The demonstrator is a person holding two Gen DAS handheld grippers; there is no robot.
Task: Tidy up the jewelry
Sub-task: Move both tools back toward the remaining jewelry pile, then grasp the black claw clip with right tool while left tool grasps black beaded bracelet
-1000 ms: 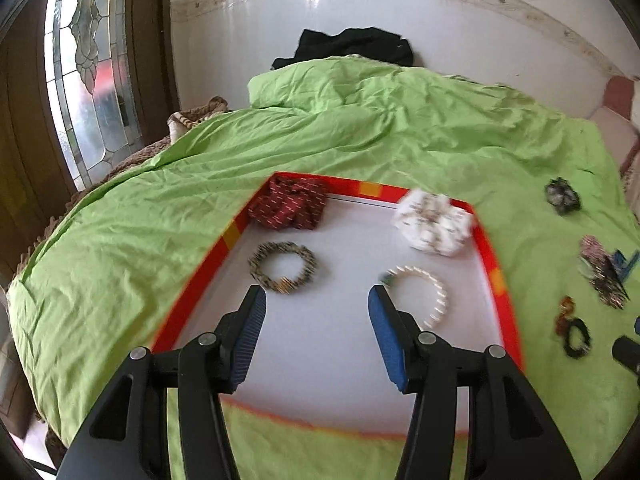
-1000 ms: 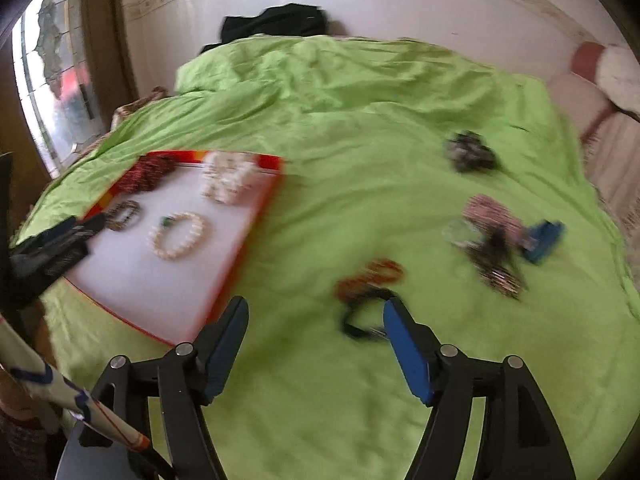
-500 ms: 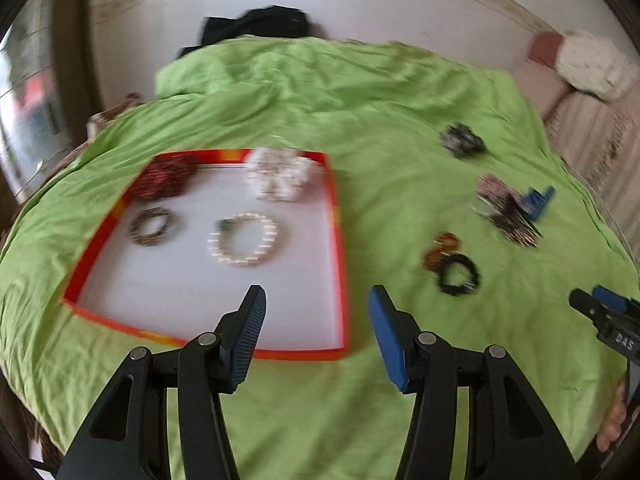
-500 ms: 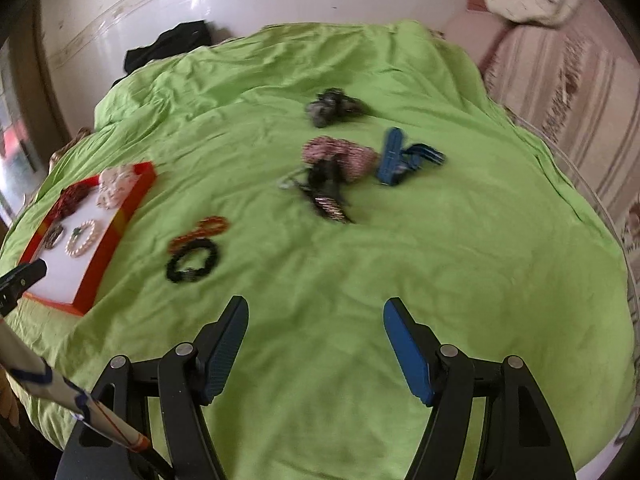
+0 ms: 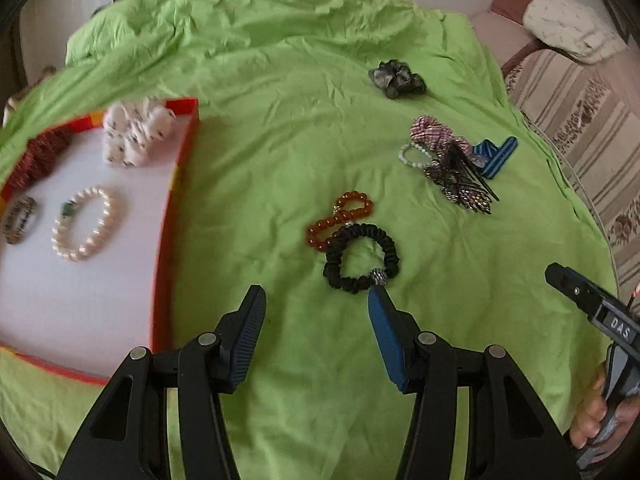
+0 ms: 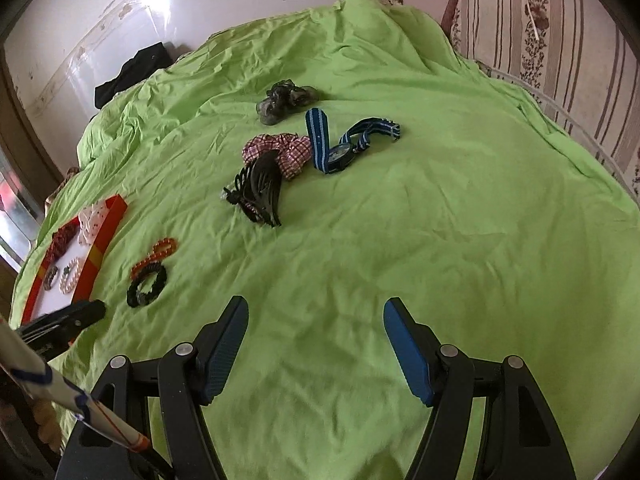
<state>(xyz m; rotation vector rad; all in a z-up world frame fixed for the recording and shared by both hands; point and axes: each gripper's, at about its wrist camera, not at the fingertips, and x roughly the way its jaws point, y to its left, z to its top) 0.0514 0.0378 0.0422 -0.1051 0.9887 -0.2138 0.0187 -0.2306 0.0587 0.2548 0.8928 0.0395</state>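
Observation:
A red-rimmed white tray (image 5: 162, 240) lies on the green bedspread at the left and holds a pearl bracelet (image 5: 84, 224), a white scrunchie (image 5: 136, 132), a red scrunchie (image 5: 38, 158) and a dark bead bracelet (image 5: 20, 220). A black scrunchie (image 5: 360, 258) and an orange bead bracelet (image 5: 340, 218) lie just ahead of my open, empty left gripper (image 5: 316, 306). My right gripper (image 6: 316, 316) is open and empty over bare bedspread, with the black hair claw (image 6: 260, 190) beyond it.
Farther right lie a checked scrunchie (image 6: 280, 152), a blue striped watch (image 6: 340, 140), a grey scrunchie (image 6: 284, 98) and a pale bead bracelet (image 5: 412, 156). A striped pillow (image 6: 560, 40) is at the right edge; black cloth (image 6: 132, 68) lies by the wall.
Both grippers have swung right: the left from over the tray to the black scrunchie, the right from near the bracelets to open bedspread. Both stayed open.

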